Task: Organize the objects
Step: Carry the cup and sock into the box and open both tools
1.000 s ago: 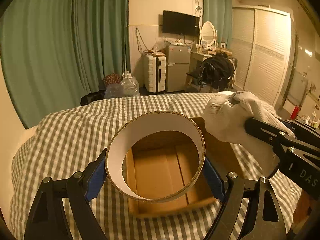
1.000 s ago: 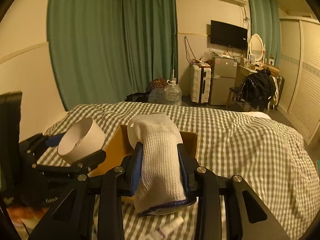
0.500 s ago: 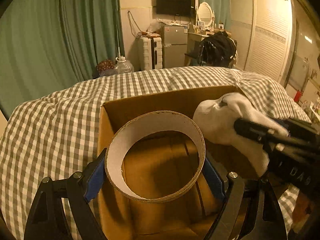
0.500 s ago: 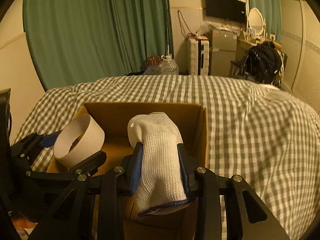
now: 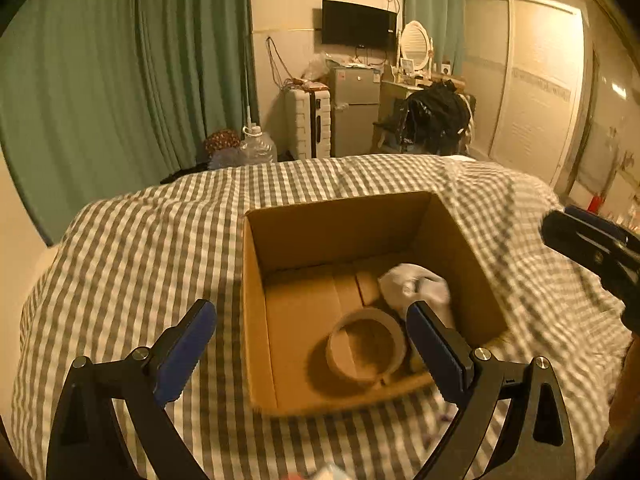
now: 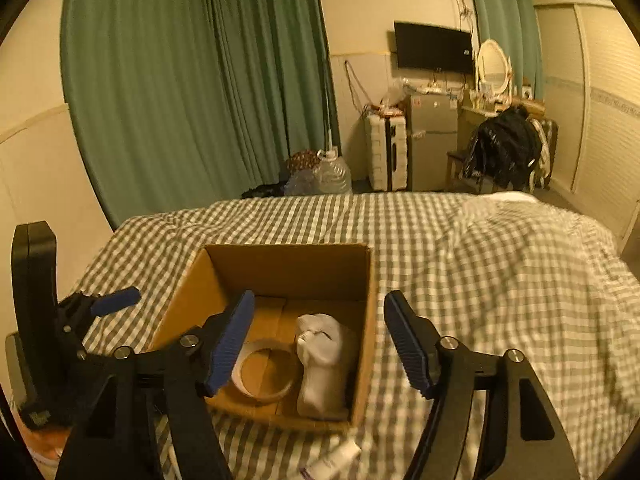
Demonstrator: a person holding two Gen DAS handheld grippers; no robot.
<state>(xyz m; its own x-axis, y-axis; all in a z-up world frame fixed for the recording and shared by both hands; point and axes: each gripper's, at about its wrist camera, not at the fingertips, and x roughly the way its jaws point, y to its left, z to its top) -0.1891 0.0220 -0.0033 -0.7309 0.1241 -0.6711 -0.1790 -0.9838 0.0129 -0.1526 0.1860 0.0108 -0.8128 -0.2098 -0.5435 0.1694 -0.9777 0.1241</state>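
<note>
Cardboard, light and stiff, the wide tape-core ring (image 5: 366, 346) lies inside the open brown carton (image 5: 256, 320) beside the soft white knit glove (image 6: 322, 364), both freshly released as left gripper (image 5: 312, 354) and right gripper (image 6: 320, 344) jaws have just been opening, empty, above; best gripped across its rim.

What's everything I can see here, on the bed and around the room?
Box: one, brown cardboard, open, on the bed.
Tape ring: one, white and brown, inside the box.
Glove: one, white, inside the box beside the ring.
Tube: one, white, on the bed in front of the box.
Bedcover: one, grey-white check.
Curtains: green, behind the bed.
TV: one, black, on the wall.
Suitcase: one, white, by the fridge.
Left gripper: black, blue pads, open, empty.
Right gripper: same, open, empty.
</note>
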